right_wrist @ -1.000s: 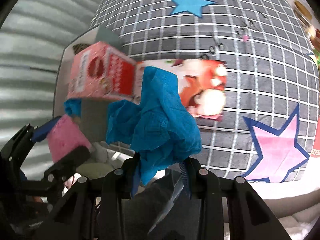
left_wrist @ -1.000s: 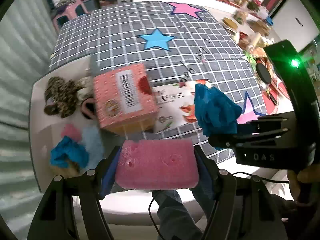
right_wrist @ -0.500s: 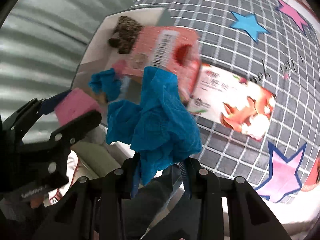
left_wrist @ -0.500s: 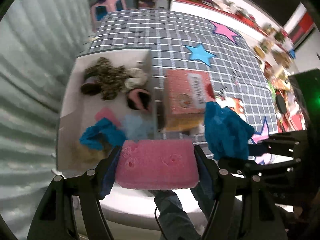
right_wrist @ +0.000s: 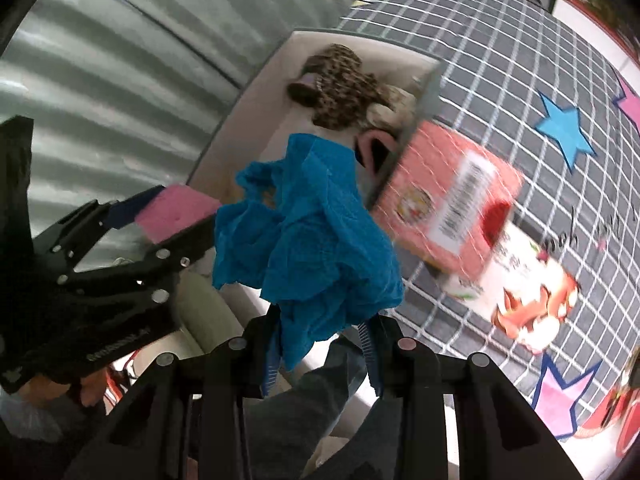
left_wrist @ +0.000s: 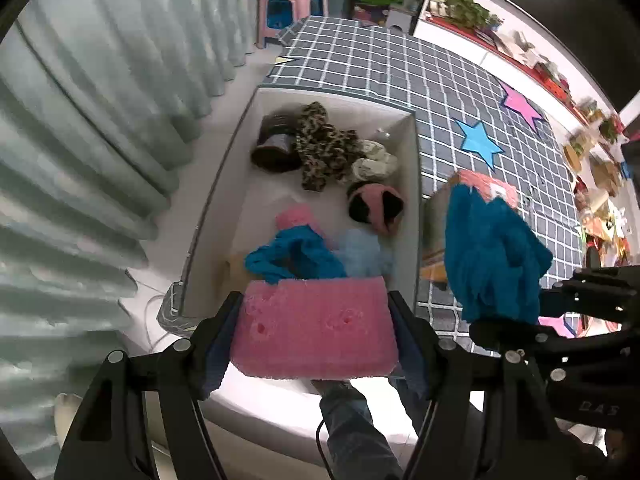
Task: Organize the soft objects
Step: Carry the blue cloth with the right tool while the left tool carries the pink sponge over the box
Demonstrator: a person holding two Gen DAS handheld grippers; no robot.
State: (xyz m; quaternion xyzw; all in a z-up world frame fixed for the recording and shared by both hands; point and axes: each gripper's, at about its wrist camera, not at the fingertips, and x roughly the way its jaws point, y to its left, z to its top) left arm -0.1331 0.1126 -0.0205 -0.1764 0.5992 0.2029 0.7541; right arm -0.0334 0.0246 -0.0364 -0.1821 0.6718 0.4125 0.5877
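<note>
My left gripper (left_wrist: 316, 320) is shut on a pink sponge (left_wrist: 314, 326), held above the near end of a white box (left_wrist: 414, 184). The box holds a leopard-print cloth (left_wrist: 324, 146), a pink-and-black item (left_wrist: 376, 208), a blue cloth (left_wrist: 294, 256), a pale blue piece and other soft things. My right gripper (right_wrist: 320, 344) is shut on a crumpled blue cloth (right_wrist: 312, 236), held just right of the box; it shows in the left wrist view (left_wrist: 490, 260). The left gripper with the sponge (right_wrist: 176, 212) shows in the right wrist view.
A pink carton (right_wrist: 448, 204) leans against the box's right wall, on the grey grid tablecloth (left_wrist: 400, 76). A printed pack (right_wrist: 520, 296) lies beside it. Curtains (left_wrist: 80, 120) hang to the left. Shelves with clutter stand at the far right.
Both grippers have swung left with their loads. The white box now sits ahead of the left gripper, and the pink carton has shifted to the right of both views.
</note>
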